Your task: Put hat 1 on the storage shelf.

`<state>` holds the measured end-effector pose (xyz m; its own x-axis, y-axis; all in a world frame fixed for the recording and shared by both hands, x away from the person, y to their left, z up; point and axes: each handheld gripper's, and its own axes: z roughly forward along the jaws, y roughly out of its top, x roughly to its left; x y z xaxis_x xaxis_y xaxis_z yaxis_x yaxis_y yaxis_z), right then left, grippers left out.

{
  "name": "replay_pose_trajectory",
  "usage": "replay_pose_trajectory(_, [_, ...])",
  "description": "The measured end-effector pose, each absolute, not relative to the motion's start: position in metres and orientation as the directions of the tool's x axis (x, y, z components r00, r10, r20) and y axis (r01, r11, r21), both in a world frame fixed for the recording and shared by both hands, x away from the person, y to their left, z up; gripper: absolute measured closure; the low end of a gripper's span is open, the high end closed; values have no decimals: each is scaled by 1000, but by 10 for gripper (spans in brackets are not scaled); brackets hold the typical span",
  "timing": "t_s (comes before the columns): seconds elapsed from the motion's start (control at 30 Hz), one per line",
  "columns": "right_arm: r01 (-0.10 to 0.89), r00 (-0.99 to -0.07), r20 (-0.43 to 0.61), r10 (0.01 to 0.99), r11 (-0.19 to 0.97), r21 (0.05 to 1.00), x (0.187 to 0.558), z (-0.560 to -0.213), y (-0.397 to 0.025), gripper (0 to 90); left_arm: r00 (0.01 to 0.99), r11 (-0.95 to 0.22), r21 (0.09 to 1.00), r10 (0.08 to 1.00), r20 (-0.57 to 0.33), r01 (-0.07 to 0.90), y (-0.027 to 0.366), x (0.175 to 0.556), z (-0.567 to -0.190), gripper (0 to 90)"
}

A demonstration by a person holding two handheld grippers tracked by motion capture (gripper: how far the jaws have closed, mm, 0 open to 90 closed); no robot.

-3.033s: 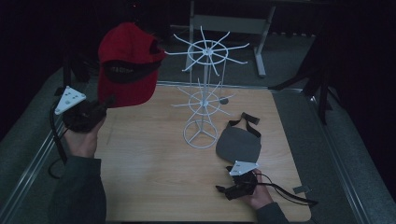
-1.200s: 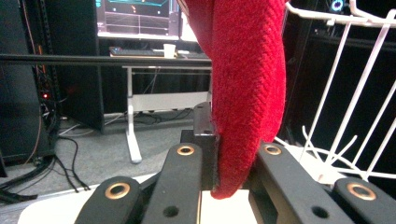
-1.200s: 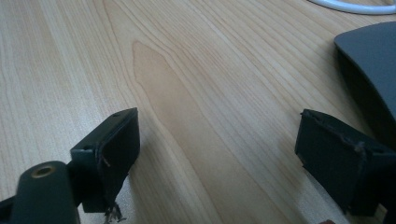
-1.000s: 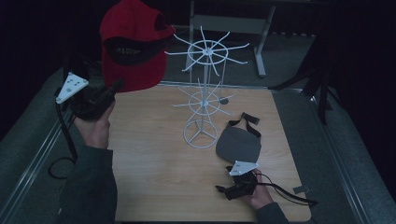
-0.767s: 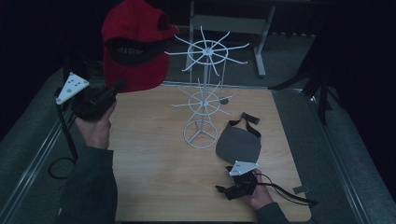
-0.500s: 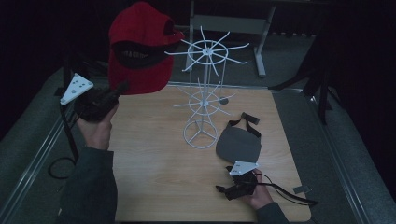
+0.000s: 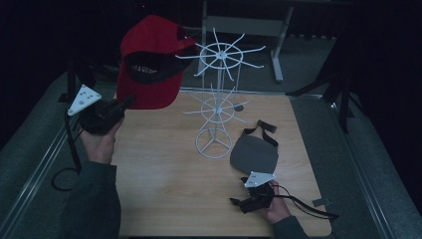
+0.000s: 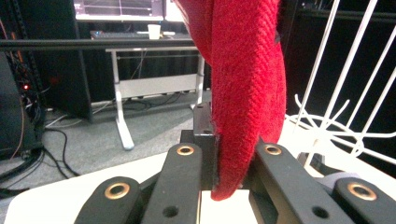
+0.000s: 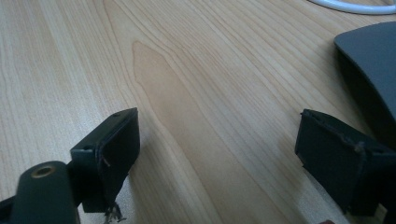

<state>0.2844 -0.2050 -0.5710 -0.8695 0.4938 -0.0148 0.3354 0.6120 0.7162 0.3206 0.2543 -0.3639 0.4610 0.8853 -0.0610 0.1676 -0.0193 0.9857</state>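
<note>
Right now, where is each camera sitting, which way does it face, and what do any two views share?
High view: above the person's side, looking forward and down on the table; forearms, both hands and tongs show.
Left gripper view: on the left tongs, raised, facing the room; its jaws pinch the red cap.
Right gripper view: on the right tongs, low over the wood; jaws apart.
Shared: high and left views both show the cap and white rack.

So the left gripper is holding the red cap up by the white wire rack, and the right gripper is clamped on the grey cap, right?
Not quite. The right gripper is open, jaws spread over bare wood beside the grey cap, as the right gripper view shows. The left gripper does hold the red cap by the white wire rack.
</note>
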Motion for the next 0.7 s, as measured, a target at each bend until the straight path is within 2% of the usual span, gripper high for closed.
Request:
replay_pose_trajectory(0.57, [335, -869, -15, 494, 611, 717, 284, -571, -205, 138, 493, -69, 973, 869, -50, 219, 257, 317, -388, 846])
replay_pose_trajectory(0.7, [335, -870, -15, 494, 611, 718, 284, -571, -205, 138, 495, -72, 973, 868, -47, 219, 257, 316, -389, 793])
